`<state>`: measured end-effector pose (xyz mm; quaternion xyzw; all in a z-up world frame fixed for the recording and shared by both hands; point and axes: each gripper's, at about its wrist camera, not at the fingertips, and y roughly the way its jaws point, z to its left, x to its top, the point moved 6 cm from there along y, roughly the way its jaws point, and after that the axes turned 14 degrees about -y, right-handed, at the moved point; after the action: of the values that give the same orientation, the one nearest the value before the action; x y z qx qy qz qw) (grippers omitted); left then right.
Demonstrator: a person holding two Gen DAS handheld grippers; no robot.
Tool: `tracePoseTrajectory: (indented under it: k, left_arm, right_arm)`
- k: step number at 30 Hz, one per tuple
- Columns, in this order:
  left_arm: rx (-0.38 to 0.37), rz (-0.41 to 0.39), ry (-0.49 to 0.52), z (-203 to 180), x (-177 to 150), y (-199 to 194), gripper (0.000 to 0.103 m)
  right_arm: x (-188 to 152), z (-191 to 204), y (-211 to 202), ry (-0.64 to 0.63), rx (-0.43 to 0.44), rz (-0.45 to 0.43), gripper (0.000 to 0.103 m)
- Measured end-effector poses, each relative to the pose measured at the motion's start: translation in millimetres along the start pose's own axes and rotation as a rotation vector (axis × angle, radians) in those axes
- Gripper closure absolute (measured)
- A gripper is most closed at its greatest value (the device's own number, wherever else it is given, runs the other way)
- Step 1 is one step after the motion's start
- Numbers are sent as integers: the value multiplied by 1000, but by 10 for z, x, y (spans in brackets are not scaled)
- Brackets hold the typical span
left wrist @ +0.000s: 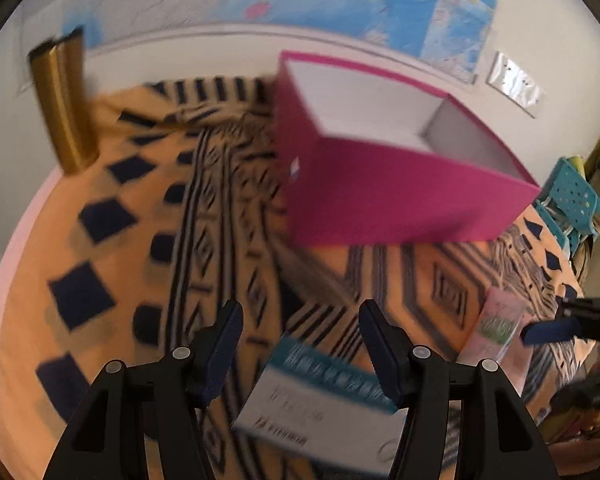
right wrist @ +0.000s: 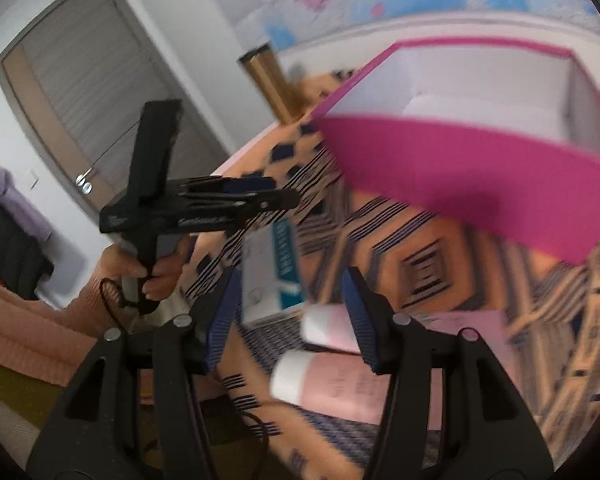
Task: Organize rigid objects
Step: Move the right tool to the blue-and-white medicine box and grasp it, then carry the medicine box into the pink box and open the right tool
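While blur makes all print unreadable, your left tool stands apart above the white-and-teal carton, not gripping. Your right tool likewise gapes over two pink tubes. Farther back, the magenta box sits open on the patterned cloth.

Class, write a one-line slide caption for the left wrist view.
Open left gripper hovers over a teal-and-white carton on the patterned blanket, magenta storage box beyond.
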<state>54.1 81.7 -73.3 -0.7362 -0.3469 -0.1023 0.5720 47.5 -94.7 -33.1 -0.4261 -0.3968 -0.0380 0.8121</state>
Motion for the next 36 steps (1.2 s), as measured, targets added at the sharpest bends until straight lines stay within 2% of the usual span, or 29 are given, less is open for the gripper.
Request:
tracePoseTrajectory:
  k: [7,13,22,25,36]
  left_arm:
    - [-1,41,-14,157,-190,39,42]
    - [-42,73,-11,181,-277,54,42]
    - [-88,101,6,178,-353,40,42]
    - [-96,105,-4,225,-362,16,42]
    - [-124,106,-34,275,-356,-8,40]
  right_arm:
    - [-185,287,431,3,107,99,48]
    - [-263,396,652,-1,135,173,48]
    - [-221,290,885,15,22,244,48]
    - [-213,264,963,26,12,257,48]
    - [12,37,1071,45,-59,232,46]
